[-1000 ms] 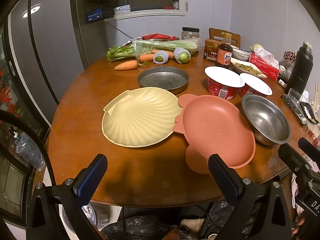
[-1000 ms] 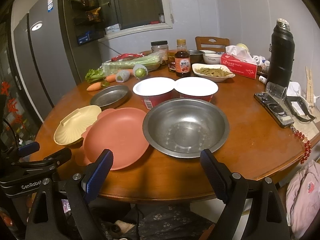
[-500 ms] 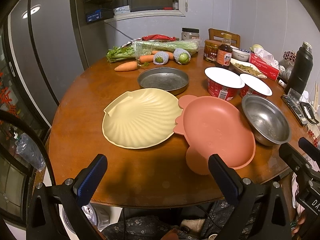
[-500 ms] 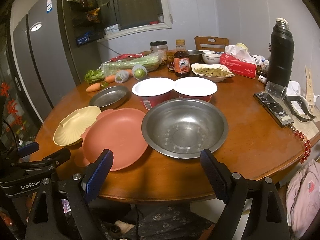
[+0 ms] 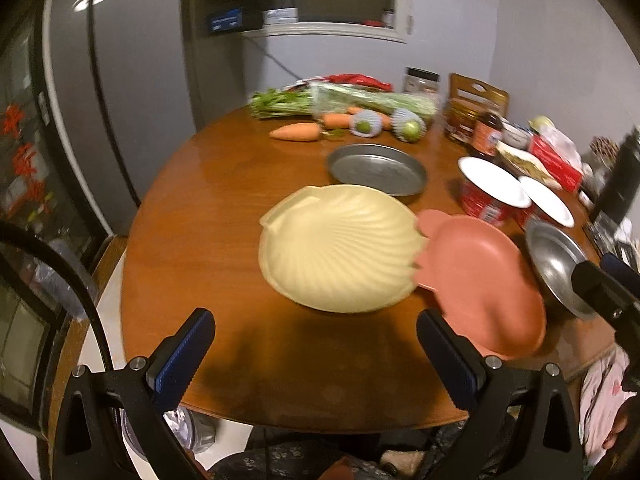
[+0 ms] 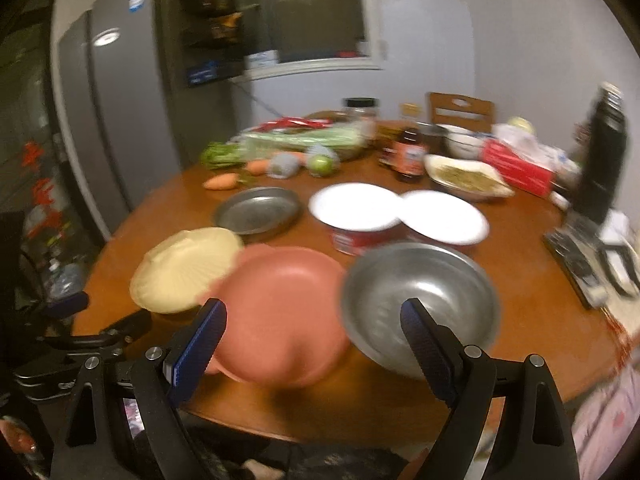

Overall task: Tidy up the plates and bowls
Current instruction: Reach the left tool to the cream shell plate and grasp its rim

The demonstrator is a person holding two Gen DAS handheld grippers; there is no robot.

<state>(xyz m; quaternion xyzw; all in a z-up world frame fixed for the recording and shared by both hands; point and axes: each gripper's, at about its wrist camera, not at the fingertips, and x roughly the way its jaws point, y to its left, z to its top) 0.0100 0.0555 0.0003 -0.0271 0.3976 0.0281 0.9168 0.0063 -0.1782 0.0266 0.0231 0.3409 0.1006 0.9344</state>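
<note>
Left fingers: the left gripper (image 5: 316, 354) has its two blue-padded fingers (image 5: 182, 356) spread wide with nothing between them, hanging over the near edge of the table (image 5: 208, 216).
Right fingers: the right gripper (image 6: 316, 344) is likewise spread and empty; its pads (image 6: 198, 340) sit just in front of the pink plate and the steel bowl.
What changed: both views have swung and pushed forward since half a second ago. They were sharp and still then; now both are smeared with motion, the right one more. The left view has turned so the shell plate sits near its centre, and the right fingers now overlap the pink plate and bowl rims in the picture.
Dishes: nothing on the table has shifted. The cream shell plate (image 5: 340, 248) lies flat, its right edge touching or slightly overlapping the pink plate (image 5: 476, 276). The steel bowl (image 6: 420, 304) stands just right of the pink plate. The shallow steel pan (image 5: 376, 168) lies behind the shell plate.
Meaning: the waiting seems over and the reach has begun, but no dish is held or stacked yet, so all the sorting is left to do.
Likely aim: left toward the shell plate, right toward the pink plate or bowl; I cannot tell which.
Clutter: two white-lidded tubs (image 6: 356, 208) and carrots (image 5: 296, 132) stand farther back, clear of both reaches.
</note>
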